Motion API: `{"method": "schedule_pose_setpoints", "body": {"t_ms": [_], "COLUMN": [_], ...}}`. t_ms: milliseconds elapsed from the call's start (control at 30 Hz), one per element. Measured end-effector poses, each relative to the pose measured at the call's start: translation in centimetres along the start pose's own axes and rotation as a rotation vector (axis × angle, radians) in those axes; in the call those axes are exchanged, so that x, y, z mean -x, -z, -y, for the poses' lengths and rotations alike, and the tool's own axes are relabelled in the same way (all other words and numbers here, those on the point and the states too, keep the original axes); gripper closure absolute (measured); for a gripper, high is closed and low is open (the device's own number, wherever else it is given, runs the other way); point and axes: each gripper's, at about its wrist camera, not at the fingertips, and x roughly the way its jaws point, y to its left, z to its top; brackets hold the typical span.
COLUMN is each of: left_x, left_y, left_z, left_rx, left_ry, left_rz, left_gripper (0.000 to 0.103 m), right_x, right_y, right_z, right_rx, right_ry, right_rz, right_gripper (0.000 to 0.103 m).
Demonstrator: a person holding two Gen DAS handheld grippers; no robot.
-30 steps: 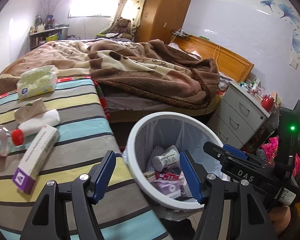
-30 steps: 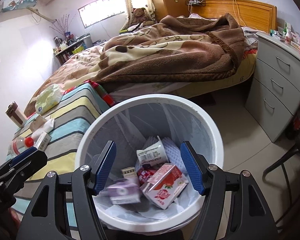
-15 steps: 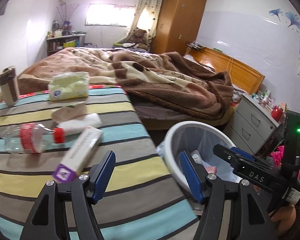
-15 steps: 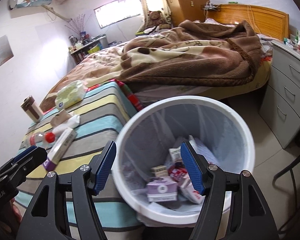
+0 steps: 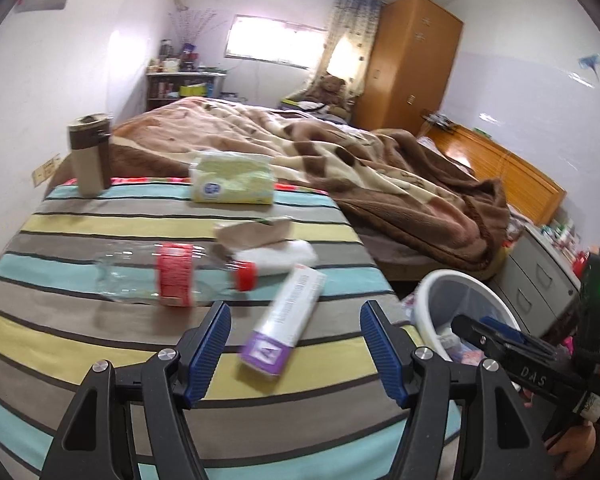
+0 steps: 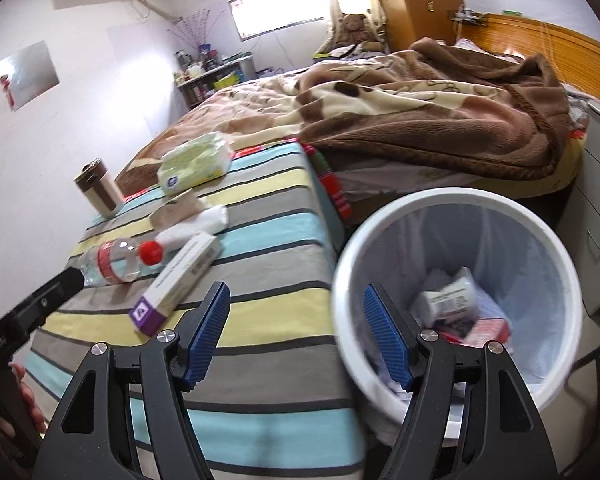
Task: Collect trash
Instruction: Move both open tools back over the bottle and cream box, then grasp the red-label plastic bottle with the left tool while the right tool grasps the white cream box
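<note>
Purple-ended box just ahead of open left claw.

Clear crinkled plastic bottle, glossy cardboard box, matt striped cloth, fuzzy blanket.

Bare striped cloth before box; seemingly unobstructed

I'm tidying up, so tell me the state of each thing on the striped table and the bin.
Plastic bottle: on its side, capped.
Purple-ended box: lying flat, closed.
Tissue pack: flat, opened.
Tumbler: upright, lidded.
Trash bin: upright, partly filled.
Left gripper: open, empty.
Right gripper: opening, empty.
</note>
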Motion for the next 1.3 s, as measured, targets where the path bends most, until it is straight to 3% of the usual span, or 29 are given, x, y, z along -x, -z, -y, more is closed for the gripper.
{"method": "schedule_pose_setpoints", "body": {"t_ms": [400,633,967,1300], "left_x": [-0.1,-1.8,-5.7,-9.2], "left_y": [-2.0,-3.4,-5.6,-6.3], "left_z": [-6.3,-9.0,-10.3,-10.9], "left_rx": [-0.012,-0.059,-0.204,-0.245], "left_ry": [-0.046,-0.062,-0.026,-0.001], "left_rz": [-0.011,-0.054,-0.153,-0.247], "left_gripper": [0.036,0.036,0.035,0.035], "right_x": [-3.8,-6.2,-9.4,-10.2], "right_y": [0.5,0.3,0.0,-0.3], "right_z": [-5.6,-7.8,-9.9,-10.4], "right_rx": [0.069,0.071,0.086,0.134], "right_ry": [-0.057,-0.07,-0.059,-0.007], "right_rz": [-0.082,-0.128,-0.193,-0.209], "right_gripper": [0.032,0.026,0.026,0.024]}}
